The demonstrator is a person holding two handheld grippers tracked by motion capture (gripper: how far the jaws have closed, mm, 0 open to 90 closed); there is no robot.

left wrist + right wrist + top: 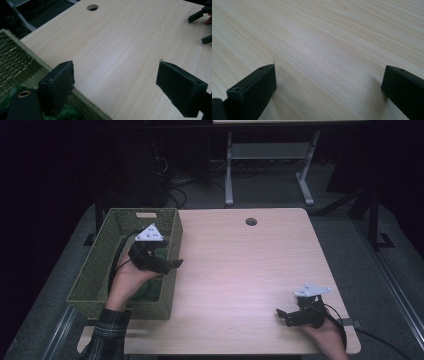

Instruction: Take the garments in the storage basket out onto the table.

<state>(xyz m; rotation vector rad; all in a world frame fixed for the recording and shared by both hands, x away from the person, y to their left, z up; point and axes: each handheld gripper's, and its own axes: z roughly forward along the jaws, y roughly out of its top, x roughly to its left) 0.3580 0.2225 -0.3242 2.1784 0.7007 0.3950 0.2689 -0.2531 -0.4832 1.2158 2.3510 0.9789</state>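
- My left gripper [167, 263] hangs over the right wall of the green woven basket [100, 265], near its front end. The jaws stand wide apart and hold nothing.
- A green cloth [65, 113] lies inside the basket, just below and behind this gripper. In the left gripper view I see a small part of it at the inner side of the basket rim [30, 65], under the left jaw.
- The jaws point away from the basket, out over the bare wood of the table [240, 270]. So the cloth is behind the jaws, not in front of them.
- I cannot tell the long axis of the cloth; it looks bunched.
- My right gripper [284, 315] rests low at the front right corner of the table, well apart from the basket, also open and empty.
- I judge that the left hand is much nearer to the cloth, but it must turn back and down into the basket to reach it.
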